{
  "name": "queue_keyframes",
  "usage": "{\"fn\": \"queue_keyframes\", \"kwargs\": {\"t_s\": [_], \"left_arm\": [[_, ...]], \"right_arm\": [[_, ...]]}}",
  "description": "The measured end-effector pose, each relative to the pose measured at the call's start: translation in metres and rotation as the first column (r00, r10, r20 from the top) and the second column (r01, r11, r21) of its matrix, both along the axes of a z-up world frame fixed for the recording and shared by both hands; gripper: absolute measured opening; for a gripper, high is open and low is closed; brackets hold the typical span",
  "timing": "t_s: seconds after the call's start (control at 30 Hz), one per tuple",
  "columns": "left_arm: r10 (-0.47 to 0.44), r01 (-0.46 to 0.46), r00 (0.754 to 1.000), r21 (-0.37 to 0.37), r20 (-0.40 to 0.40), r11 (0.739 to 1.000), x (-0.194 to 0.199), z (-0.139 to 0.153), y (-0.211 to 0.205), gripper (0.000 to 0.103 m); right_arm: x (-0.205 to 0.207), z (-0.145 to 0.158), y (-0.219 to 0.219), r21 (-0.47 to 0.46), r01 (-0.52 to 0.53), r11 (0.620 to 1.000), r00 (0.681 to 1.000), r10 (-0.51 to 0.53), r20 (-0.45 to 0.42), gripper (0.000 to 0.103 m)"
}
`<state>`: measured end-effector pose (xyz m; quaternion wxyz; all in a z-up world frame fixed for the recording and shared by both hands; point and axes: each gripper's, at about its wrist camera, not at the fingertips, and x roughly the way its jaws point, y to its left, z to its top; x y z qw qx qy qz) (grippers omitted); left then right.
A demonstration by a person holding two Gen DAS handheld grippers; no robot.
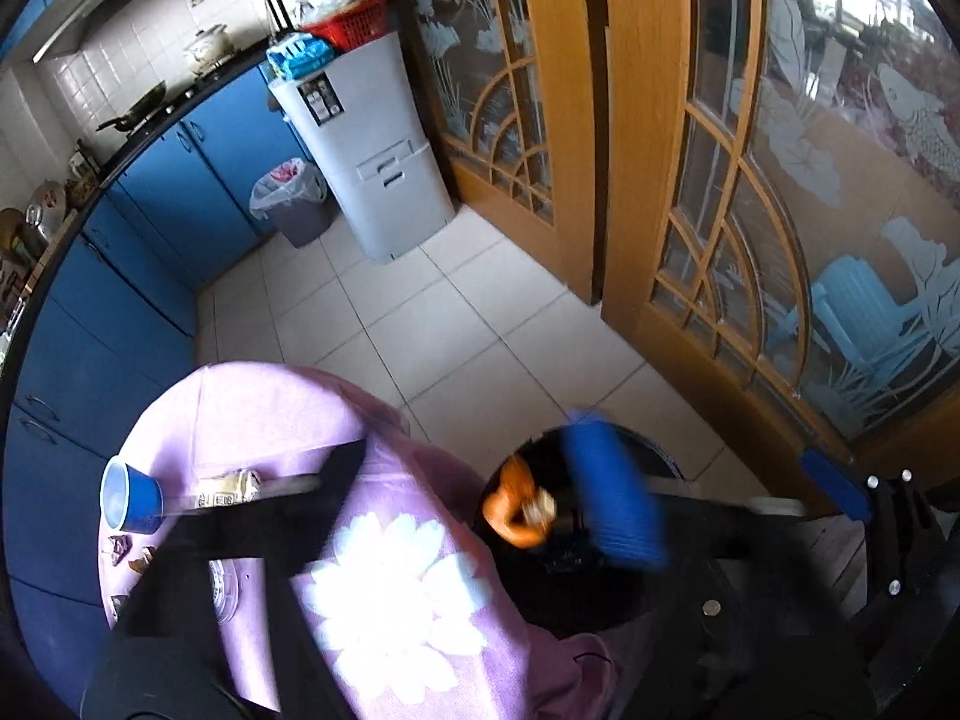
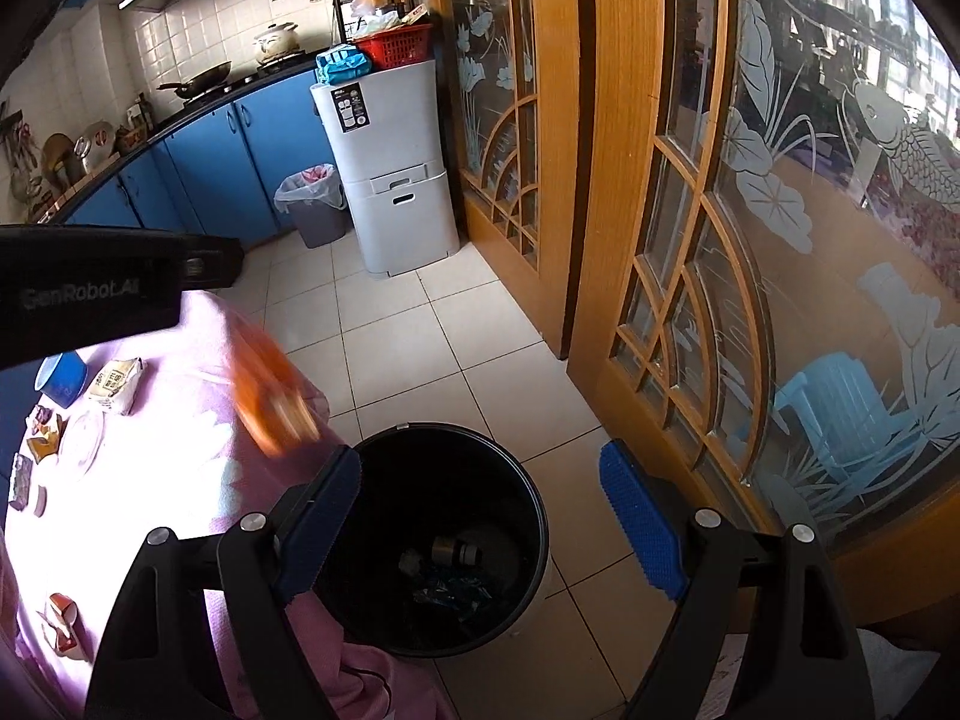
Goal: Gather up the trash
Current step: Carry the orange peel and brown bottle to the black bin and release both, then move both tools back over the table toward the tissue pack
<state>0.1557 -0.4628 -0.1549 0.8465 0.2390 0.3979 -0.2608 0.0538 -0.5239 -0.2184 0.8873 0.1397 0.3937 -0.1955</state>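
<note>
Above the black bin (image 2: 444, 540), an orange wrapper (image 2: 273, 402) shows blurred and loose in the air beside the table edge, gripped by nothing. Left gripper (image 1: 510, 516) stands wide open, jaws empty. Right gripper (image 2: 480, 522) is also wide and empty, poised over the bin mouth. Recommendation: confirm the wrapper lands inside before returning to the purple tablecloth (image 2: 168, 450), where the blue cup (image 2: 60, 378) and scraps remain.

One black bin (image 2: 444, 540), one blue cup (image 1: 129, 495), one orange wrapper (image 2: 270, 402), two claws.
</note>
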Motion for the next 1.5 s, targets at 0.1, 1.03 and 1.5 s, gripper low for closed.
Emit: {"fn": "queue_keyframes", "kwargs": {"t_s": [0.1, 1.03, 1.5], "left_arm": [[0.001, 0.0, 0.998, -0.007, 0.058, 1.0, -0.004, 0.007, 0.005, 0.094], [0.39, -0.391, 0.919, -0.015, -0.056, 0.92, 0.045, -0.017, 0.221, 0.093], [0.443, -0.462, 0.868, -0.036, -0.223, 0.886, 0.082, -0.058, 0.304, 0.093]], "right_arm": [[0.002, -0.001, 0.002, 0.001, -0.007, 1.0, 1.0, 0.007, -0.005, 0.08], [0.065, 0.024, 0.117, -0.042, -0.237, 0.971, 0.972, 0.236, -0.013, 0.08], [0.144, 0.003, 0.212, -0.078, -0.404, 0.912, 0.911, 0.393, -0.127, 0.09]]}}
